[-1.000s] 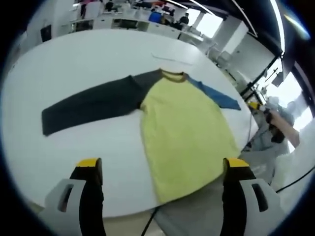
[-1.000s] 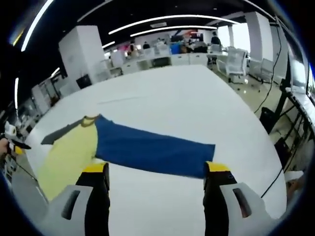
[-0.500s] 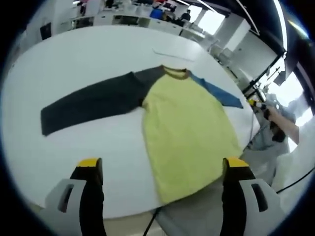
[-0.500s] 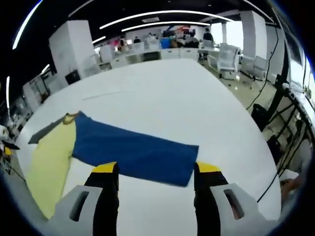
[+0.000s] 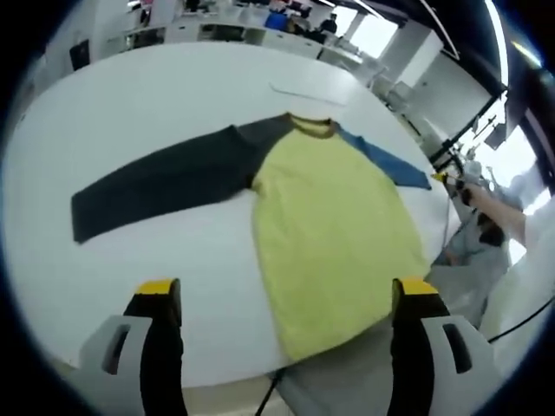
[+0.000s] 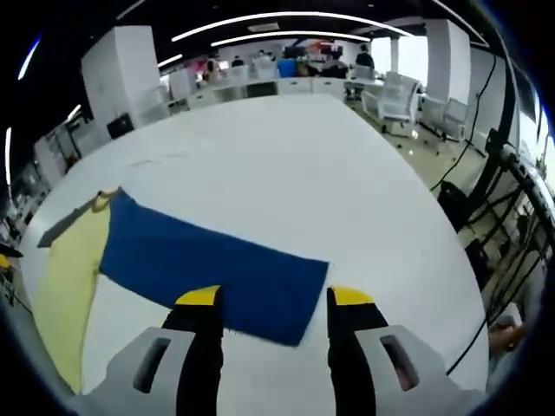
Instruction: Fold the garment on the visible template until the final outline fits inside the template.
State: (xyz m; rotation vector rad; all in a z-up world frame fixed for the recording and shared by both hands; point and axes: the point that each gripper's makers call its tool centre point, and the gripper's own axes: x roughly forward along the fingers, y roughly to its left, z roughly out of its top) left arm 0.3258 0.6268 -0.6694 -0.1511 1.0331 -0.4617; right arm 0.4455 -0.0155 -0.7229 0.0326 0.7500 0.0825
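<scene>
A long-sleeved shirt lies flat on the white table (image 5: 156, 95). In the left gripper view its yellow body (image 5: 329, 225) reaches the near table edge, the dark grey sleeve (image 5: 156, 182) stretches left and the blue sleeve (image 5: 390, 165) right. My left gripper (image 5: 287, 290) hangs open over the near edge, holding nothing. The right gripper view has the blue sleeve (image 6: 208, 264) running to its cuff, which lies between the jaws of my right gripper (image 6: 275, 299). Those jaws are narrowed but still open, either side of the cuff. A faint thin outline (image 5: 303, 91) marks the table beyond the collar.
A person's hand holding the right gripper (image 5: 447, 178) comes in at the right of the left gripper view. White office chairs (image 6: 408, 100) and desks stand beyond the far end of the table. Bare tabletop spreads around the shirt.
My right gripper has come down closer to the blue sleeve's cuff and its jaws have narrowed. The left gripper view has hardly shifted.
</scene>
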